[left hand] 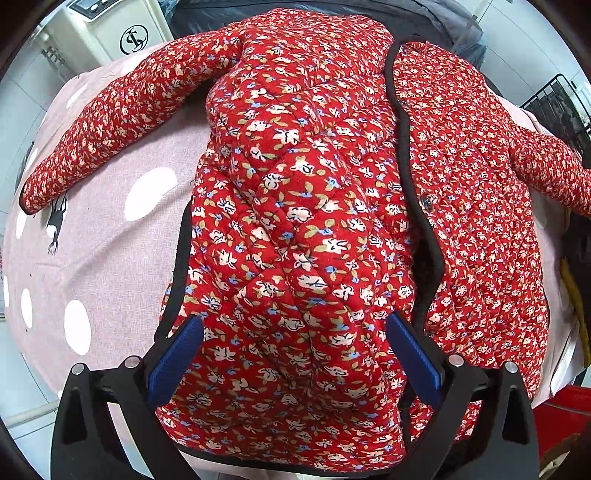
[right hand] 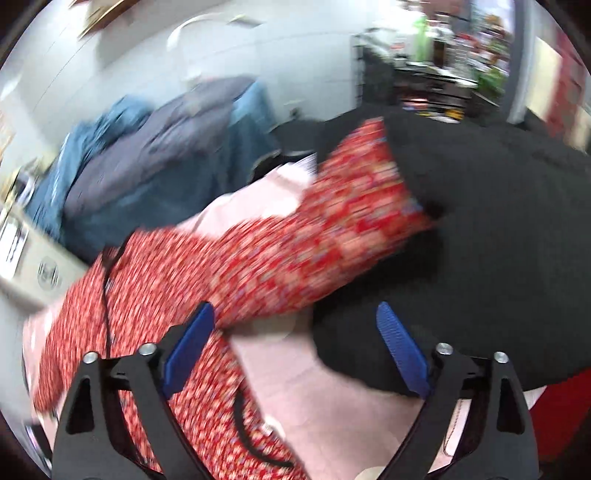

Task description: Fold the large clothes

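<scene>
A red quilted jacket (left hand: 295, 184) with small flowers and black trim lies on a pink polka-dot sheet (left hand: 110, 251). Its front faces up, with one sleeve (left hand: 110, 122) stretched to the left and the other (left hand: 554, 173) to the right. My left gripper (left hand: 294, 320) points straight down over the lower left front panel. Its jaws stand wide and the padded cloth bulges up between the blue pads (left hand: 177, 362). The right wrist view is blurred. There my right gripper (right hand: 295, 306) is open and holds nothing, above the jacket's sleeve (right hand: 332, 229) and the sheet (right hand: 332, 406).
A black garment (right hand: 480, 240) lies beside the sleeve at the right. Blue and grey clothes (right hand: 147, 166) are piled beyond the sheet. A white appliance (left hand: 122, 33) stands at the back left, a black wire rack (left hand: 557, 107) at the right, and something red (left hand: 569, 413) is low right.
</scene>
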{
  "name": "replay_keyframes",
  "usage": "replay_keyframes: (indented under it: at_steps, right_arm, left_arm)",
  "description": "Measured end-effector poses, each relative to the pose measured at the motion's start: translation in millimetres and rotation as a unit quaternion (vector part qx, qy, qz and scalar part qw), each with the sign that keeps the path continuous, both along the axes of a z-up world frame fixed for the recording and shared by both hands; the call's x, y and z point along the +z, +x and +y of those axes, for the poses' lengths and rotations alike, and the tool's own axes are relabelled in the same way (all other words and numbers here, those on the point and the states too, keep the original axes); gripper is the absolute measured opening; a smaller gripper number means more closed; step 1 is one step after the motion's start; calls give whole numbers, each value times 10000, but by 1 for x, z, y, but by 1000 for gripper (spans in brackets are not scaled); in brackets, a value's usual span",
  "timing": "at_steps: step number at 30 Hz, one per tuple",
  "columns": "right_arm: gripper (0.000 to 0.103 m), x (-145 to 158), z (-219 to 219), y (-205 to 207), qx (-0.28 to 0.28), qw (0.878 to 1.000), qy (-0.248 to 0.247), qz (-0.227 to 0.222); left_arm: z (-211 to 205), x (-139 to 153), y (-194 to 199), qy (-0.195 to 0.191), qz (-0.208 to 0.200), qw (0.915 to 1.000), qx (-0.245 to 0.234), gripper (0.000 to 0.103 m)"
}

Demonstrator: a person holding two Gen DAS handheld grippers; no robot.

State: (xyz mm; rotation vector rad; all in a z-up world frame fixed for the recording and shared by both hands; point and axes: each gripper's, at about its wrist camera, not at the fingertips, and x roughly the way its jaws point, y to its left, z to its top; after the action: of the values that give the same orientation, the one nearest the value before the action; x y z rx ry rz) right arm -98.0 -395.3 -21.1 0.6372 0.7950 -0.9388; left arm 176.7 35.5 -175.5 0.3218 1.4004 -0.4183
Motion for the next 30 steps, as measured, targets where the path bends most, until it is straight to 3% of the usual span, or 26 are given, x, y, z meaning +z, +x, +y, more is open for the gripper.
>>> replay_keyframes:
  at_steps: [5,10,12,14,18,21,26,28,30]
  right_arm:
    - [73,-22,-37,-17,-435,9969,614,-215]
    - [55,-27,-57,-16,-457,9955,662,-497]
    - [25,-26,-64,-12,-389,9950,687,-615]
    - [17,-20,-64,-6,-319,9966,527,-543]
    - [14,12,-66,-4,-278,9976,49,-640]
    - [13,34,-87,-13,-568,9962,-237,-623]
    - [14,35,-108,-14,-839,9950,-204,-509]
    - [14,36,-96,8,-472,9977,-240,-419]
    - [14,45,-72,37,29,9981,-589,-180]
  left_arm:
    - [1,1,-6,1,-26,10000,27,97]
    - [3,4,-8,34,-70,10000,-8,97]
    - [4,4,-8,47,-62,10000,14,97]
    - [7,3,-7,48,-47,10000,68,97]
    - [18,5,-4,18,-58,9997,240,97]
    - [27,5,-1,4,-27,9993,361,97]
    - [39,1,-2,-9,36,9988,489,97]
    - [44,0,-2,-17,55,9986,524,97]
    - [50,-1,-2,-34,57,9984,562,97]
